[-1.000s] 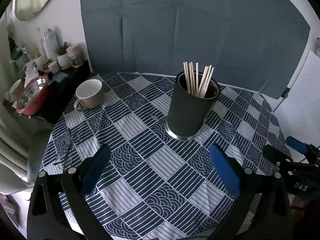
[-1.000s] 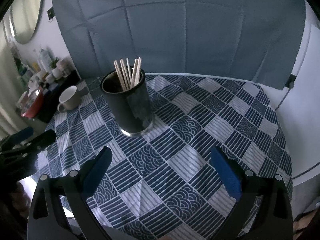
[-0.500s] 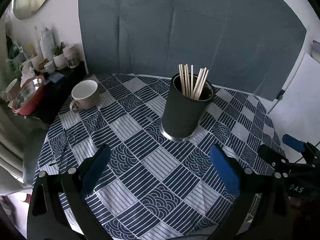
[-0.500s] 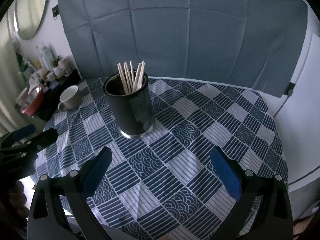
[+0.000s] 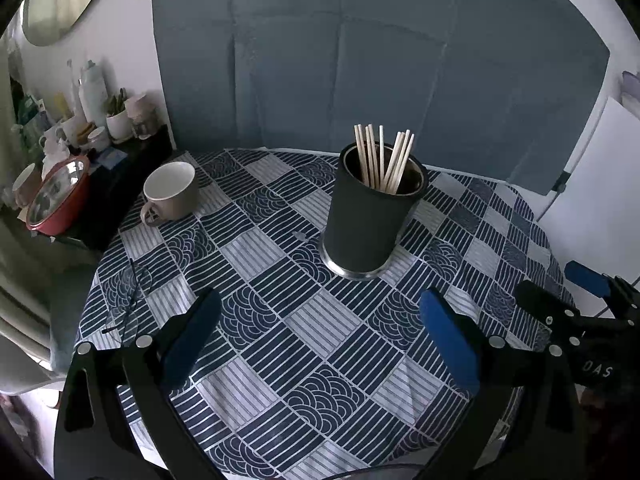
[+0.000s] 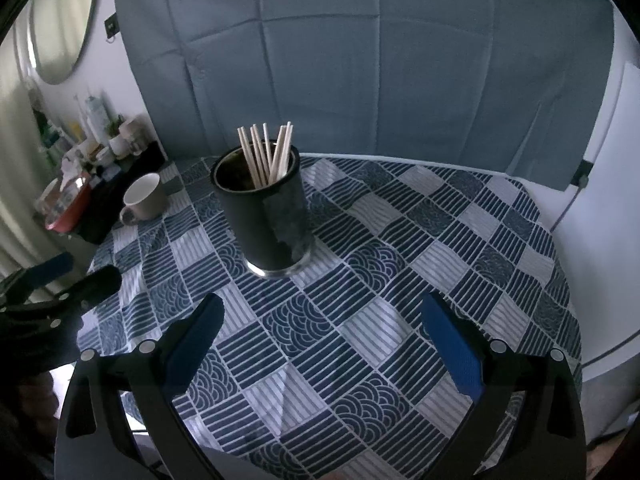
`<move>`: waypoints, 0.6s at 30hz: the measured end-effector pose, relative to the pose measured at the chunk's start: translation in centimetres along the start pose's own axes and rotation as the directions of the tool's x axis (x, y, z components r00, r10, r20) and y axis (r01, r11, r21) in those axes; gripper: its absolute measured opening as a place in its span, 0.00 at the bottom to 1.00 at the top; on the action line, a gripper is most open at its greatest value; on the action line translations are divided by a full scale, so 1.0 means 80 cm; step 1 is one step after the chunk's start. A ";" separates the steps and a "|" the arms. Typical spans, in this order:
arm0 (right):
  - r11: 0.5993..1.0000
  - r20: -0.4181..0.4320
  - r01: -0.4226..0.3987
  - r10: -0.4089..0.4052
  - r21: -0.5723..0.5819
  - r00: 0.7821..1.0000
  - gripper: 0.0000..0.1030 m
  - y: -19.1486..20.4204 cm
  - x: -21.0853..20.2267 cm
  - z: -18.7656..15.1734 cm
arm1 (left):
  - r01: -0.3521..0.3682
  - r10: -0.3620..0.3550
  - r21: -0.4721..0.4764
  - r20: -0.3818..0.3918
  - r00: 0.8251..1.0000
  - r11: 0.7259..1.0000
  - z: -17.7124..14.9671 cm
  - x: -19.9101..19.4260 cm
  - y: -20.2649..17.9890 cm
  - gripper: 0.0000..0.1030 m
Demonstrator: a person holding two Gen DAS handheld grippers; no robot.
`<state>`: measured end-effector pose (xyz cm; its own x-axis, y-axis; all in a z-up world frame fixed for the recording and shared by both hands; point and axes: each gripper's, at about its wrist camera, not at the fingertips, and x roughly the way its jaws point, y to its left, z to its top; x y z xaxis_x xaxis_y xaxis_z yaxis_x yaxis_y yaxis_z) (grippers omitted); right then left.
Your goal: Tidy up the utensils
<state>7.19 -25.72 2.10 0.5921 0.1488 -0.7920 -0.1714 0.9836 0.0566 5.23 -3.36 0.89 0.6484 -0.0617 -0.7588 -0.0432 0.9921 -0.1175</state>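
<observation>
Left wrist view shows my left gripper (image 5: 320, 320) hanging above the near part of the round table, its blue-padded fingers spread wide with nothing between them. Beyond it the dark cylindrical holder (image 5: 370, 220) stands upright on the patterned tablecloth (image 5: 280, 320), a little right of the table's middle, and the wooden chopsticks (image 5: 382, 158) stand bundled inside it, their tips fanning out above the rim. A beige mug (image 5: 172, 194) sits at the far left of the table, well apart from the holder, handle turned toward the near side. A pair of glasses (image 5: 128, 304) lies on the cloth near the left edge. Off the table to the far left I see a red bowl (image 5: 56, 196) on a cluttered side shelf.

From the right wrist, my right gripper (image 6: 320, 324) is likewise spread wide and empty above the near cloth. The holder lies ahead and to the left of it.
</observation>
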 end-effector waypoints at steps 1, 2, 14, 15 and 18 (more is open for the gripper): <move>1.000 -0.001 -0.002 0.002 -0.001 1.000 0.92 0.000 0.000 0.000 | 0.004 -0.004 0.000 0.000 1.000 1.000 0.000 0.000 0.000 0.94; 1.000 -0.001 -0.003 0.003 0.000 1.000 0.92 0.000 0.000 0.000 | 0.005 -0.005 0.000 0.001 1.000 1.000 0.000 -0.001 -0.001 0.94; 1.000 -0.006 -0.018 0.018 0.005 1.000 0.92 0.002 0.000 -0.002 | 0.013 -0.013 0.025 0.009 1.000 1.000 -0.001 -0.003 -0.003 0.94; 1.000 -0.006 -0.017 0.017 0.005 1.000 0.92 0.002 0.000 -0.002 | 0.013 -0.013 0.025 0.009 1.000 1.000 -0.001 -0.003 -0.004 0.94; 1.000 -0.008 -0.015 0.015 0.006 1.000 0.92 0.002 0.000 -0.003 | 0.009 -0.010 0.027 0.006 1.000 1.000 -0.001 -0.004 -0.003 0.94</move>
<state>6.93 -25.57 1.97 0.5829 0.1626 -0.7961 -0.1754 0.9818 0.0721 4.99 -3.61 1.08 0.6533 -0.0705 -0.7538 -0.0168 0.9941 -0.1075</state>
